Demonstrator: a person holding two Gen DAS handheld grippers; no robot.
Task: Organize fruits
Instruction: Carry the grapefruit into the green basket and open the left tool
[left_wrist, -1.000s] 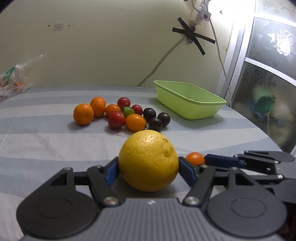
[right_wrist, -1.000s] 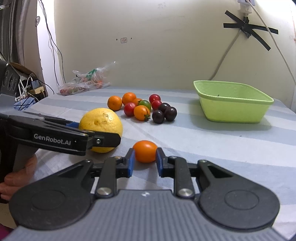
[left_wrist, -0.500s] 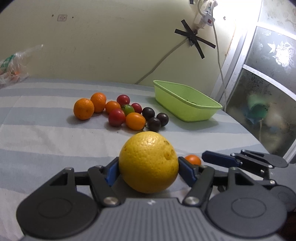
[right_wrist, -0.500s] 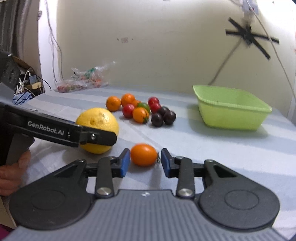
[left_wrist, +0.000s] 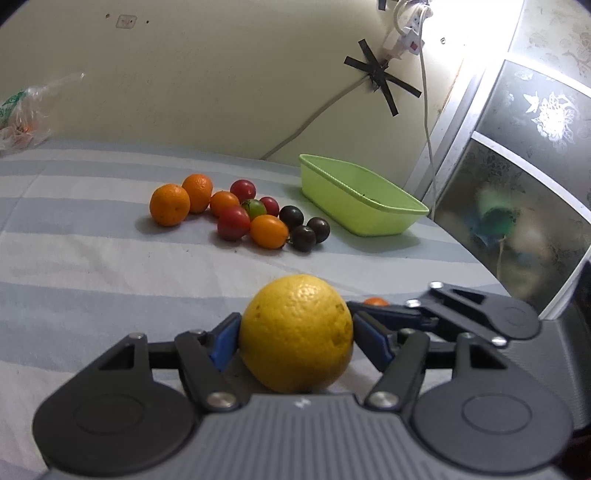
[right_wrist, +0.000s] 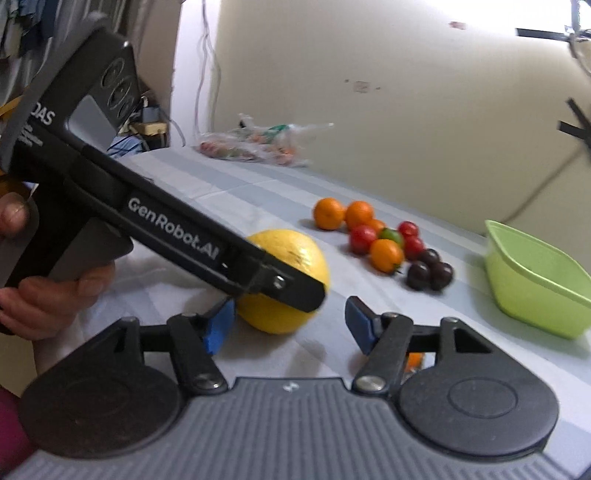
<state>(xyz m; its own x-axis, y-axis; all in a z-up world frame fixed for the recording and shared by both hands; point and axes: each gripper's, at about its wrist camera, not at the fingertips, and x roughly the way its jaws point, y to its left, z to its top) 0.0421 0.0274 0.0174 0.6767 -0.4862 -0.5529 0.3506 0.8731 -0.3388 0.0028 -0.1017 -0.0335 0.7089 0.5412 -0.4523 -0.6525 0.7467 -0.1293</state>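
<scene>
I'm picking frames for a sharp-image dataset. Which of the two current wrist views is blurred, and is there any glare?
Right wrist view: motion-smeared, with soft edges on the green basket and dark tomatoes, and the plastic bag streaked. Left wrist view: crisp on the yellow citrus and fruit pile, but a blown-out glare patch by the window frame at upper right; fisheye bends the wall edges in both.

Left wrist view: low over the near edge of the striped table (left_wrist: 92, 266), facing the back wall, close behind the yellow citrus (left_wrist: 295, 332). Right wrist view: tilted, just to the right, looking across toward the far left corner. Shared: yellow citrus (right_wrist: 288, 280), fruit cluster (left_wrist: 236, 214) (right_wrist: 384, 240), green basket (left_wrist: 358, 206) (right_wrist: 532, 280), plastic bag (left_wrist: 18, 110) (right_wrist: 258, 146).
</scene>
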